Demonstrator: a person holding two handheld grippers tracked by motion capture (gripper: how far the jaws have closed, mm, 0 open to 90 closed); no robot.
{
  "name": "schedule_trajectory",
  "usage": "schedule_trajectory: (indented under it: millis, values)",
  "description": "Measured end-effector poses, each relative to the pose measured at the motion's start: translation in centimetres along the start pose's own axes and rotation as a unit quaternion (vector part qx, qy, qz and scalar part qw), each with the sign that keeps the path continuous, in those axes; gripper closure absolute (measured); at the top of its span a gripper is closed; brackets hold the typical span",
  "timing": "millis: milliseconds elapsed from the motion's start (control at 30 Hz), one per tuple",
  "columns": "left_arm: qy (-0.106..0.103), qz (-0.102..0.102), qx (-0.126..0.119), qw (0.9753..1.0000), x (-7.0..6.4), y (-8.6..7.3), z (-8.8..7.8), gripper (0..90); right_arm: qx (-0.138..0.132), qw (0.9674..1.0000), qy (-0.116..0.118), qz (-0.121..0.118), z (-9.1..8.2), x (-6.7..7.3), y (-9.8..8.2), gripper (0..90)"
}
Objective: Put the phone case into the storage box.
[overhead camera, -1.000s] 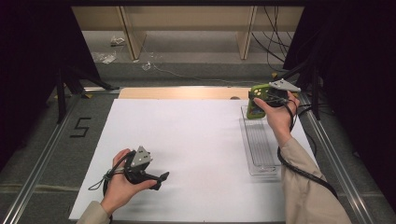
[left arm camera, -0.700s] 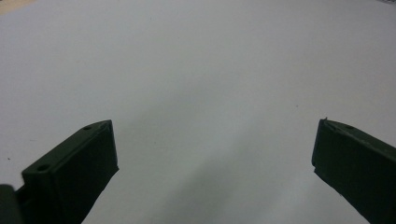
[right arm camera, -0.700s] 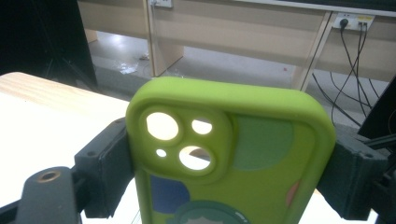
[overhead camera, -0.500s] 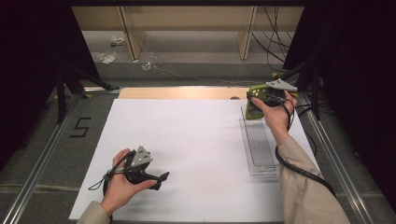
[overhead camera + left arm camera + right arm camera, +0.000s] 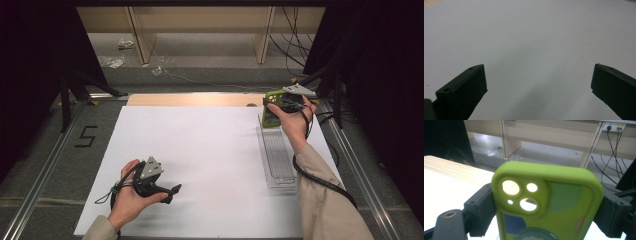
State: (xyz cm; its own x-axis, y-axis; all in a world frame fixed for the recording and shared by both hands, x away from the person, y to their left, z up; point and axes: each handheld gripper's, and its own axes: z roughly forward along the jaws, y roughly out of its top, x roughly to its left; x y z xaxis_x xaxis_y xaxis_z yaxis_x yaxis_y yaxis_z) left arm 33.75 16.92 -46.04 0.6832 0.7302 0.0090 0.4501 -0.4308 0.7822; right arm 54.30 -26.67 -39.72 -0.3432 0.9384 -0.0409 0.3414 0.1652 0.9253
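My right gripper (image 5: 274, 106) is shut on a lime-green phone case (image 5: 273, 110) and holds it above the far end of a clear plastic tray (image 5: 278, 165) at the table's right. In the right gripper view the phone case (image 5: 549, 202) stands upright between the two black jaws, its camera cut-outs at the upper left and coloured shapes on its back. My left gripper (image 5: 172, 192) rests low near the front left of the white sheet (image 5: 200, 150), open. In the left gripper view its fingers (image 5: 461, 92) stand wide apart over bare white paper with nothing between them.
A wooden strip (image 5: 190, 100) runs along the sheet's far edge. Metal rails (image 5: 45, 170) border the table on both sides, and a "5" mark (image 5: 86, 136) lies at the left. Cables (image 5: 295, 55) and table legs (image 5: 142, 42) are on the floor beyond.
My right gripper has carried the phone case a little farther away and up over the tray's far end. The left gripper has stayed put.
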Motion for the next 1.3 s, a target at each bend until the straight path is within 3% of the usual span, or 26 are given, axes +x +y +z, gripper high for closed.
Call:
schedule_trajectory:
  millis: [1300]
  values:
    - [-0.001, 0.0, 0.0, 1.0, 0.0, 0.0, 0.0, 0.0, 0.019, 0.9998, -0.008, 0.004, 1.2, -0.1, 0.0, 16.8]
